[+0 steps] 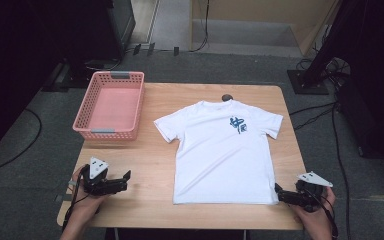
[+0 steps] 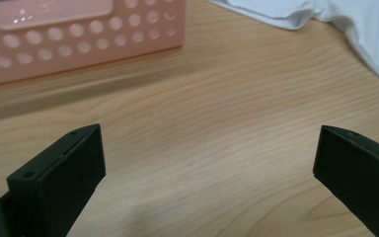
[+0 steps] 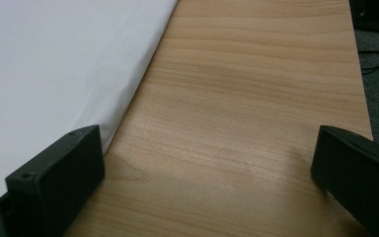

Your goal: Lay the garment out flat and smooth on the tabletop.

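Approaching: both grippers stood at the near edge of the table, neither yet on cloth; judged to be the opening of the work on the shirt, likely a fold or a move to the basket.
Shirt: white T-shirt lay flat, front up, blue print at its chest, in the centre-right of the high view; collar toward the far edge, hem toward the bottom of the frame.
Basket: pink basket sat at upper left of the tabletop, well apart from the shirt, nothing visible inside.
Left gripper: left gripper at lower left of the high view, jaws spread wide over bare wood, holding nothing; the left gripper view showed the basket wall ahead and a sleeve at upper right.
Right gripper: right gripper at lower right, just beside the hem corner; jaws wide, empty; in the right gripper view the shirt's side edge ran up past the left-hand jaw.
Next move (judgement): right jaws would need to slide over the hem corner and close on cloth; left would need to travel across to the other hem corner.
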The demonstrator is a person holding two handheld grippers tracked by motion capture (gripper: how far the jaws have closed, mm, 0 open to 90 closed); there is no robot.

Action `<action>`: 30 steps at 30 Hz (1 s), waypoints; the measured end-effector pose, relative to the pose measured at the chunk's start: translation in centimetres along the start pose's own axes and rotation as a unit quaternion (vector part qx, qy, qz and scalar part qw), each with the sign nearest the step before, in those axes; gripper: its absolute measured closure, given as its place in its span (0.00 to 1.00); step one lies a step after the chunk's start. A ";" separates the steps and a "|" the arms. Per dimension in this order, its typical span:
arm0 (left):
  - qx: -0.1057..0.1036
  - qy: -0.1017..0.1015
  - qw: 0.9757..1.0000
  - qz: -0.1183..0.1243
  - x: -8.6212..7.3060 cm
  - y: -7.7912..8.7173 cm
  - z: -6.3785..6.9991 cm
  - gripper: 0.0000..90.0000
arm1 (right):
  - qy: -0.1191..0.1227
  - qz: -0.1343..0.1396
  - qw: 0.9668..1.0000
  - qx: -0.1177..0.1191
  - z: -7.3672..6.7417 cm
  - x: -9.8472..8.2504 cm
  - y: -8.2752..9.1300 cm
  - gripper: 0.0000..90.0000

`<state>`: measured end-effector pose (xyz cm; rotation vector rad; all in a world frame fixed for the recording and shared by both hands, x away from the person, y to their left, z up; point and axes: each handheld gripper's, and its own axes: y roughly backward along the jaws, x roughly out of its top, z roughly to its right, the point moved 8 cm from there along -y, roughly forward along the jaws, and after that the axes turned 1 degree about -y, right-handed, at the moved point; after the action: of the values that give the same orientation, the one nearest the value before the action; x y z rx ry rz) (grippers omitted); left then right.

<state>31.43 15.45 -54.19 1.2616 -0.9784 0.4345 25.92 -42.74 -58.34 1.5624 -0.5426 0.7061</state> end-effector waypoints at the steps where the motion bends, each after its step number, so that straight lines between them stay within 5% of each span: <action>1: 0.006 0.001 1.000 0.000 -0.2 0.1 -0.3 0.00 | 0.000 0.000 1.000 0.000 0.0 0.0 0.0 0.00; 7: 0.042 -0.013 0.999 -0.009 -1.4 1.0 -2.0 0.00 | -0.002 0.001 1.000 -0.002 0.0 0.0 0.0 0.00; 13: 0.054 0.025 0.998 -0.024 -2.7 1.6 -4.0 0.00 | -0.004 0.001 1.000 -0.004 0.0 0.0 0.0 0.00; 30: 0.094 0.056 0.993 -0.032 -4.1 3.1 -7.5 0.00 | -0.004 0.001 1.000 -0.004 0.0 0.0 0.0 0.00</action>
<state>29.67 24.25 -55.58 1.4188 -0.8133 0.5517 25.96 -42.71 -58.33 1.5577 -0.5531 0.6979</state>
